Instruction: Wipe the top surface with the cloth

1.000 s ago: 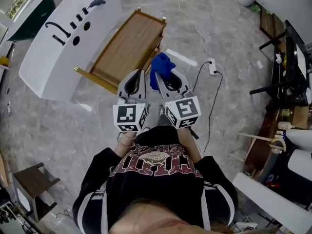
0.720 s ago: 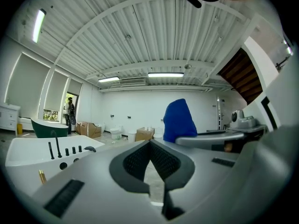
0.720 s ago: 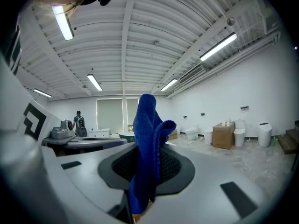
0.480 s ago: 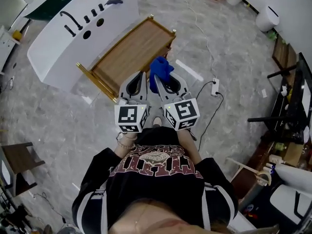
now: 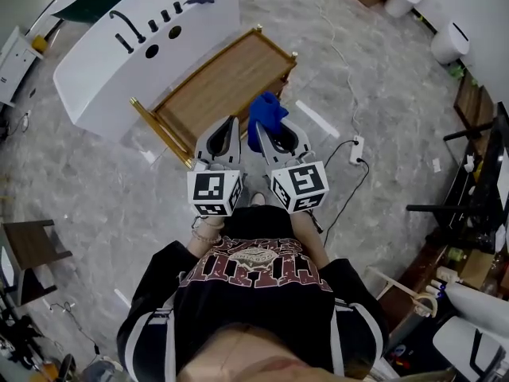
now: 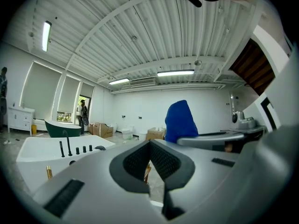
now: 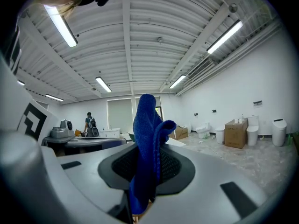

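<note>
Crumpled blue cloth [image 5: 266, 113] stands upright near wooden table top [image 5: 219, 84].

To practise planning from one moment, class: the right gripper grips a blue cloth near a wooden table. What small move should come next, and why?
Probably carry the right gripper forward and down until the cloth touches the table. The cloth is clamped in its jaws but appears to hang in the air near the table's corner.

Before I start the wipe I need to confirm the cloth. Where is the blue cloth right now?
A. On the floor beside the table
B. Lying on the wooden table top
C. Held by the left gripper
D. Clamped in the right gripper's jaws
D: the right gripper view shows the blue cloth pinched between the jaws of the right gripper, while the left gripper is shut on nothing and the wooden table top is bare.
</note>
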The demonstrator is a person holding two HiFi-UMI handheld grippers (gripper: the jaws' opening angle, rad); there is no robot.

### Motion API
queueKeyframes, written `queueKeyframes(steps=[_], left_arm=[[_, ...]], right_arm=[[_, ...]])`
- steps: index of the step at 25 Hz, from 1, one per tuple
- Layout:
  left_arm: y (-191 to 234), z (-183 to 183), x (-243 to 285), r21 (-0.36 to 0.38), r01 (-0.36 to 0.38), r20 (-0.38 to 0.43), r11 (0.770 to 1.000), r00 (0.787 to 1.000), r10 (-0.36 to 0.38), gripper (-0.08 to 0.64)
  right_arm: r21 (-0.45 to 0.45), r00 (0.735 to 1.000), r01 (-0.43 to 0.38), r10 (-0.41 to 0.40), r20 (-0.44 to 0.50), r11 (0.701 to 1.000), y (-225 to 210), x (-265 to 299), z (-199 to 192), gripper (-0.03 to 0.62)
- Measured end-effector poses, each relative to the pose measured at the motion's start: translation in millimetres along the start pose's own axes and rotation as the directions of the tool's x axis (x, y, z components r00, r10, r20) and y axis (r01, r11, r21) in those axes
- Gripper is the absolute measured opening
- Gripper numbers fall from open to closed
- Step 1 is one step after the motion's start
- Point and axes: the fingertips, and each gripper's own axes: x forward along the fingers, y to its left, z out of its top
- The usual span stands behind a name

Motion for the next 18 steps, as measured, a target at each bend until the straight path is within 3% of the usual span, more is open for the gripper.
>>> queueKeyframes(steps=[10, 18], left_arm=[[21, -1, 45, -0.016, 0.029, -0.002, 0.999, 1.0, -0.029, 0.048], [70, 0, 91, -0.041, 0.026, -0.007, 0.999, 1.0, -0.027, 0.048]], right_arm=[[0.003, 0.999, 0.03, -0.03, -0.012, 1.0, -23, 38, -2, 0.088], [-0.017, 0.999, 0.017, -0.017, -0.03, 1.0, -33, 105, 6, 0.087]])
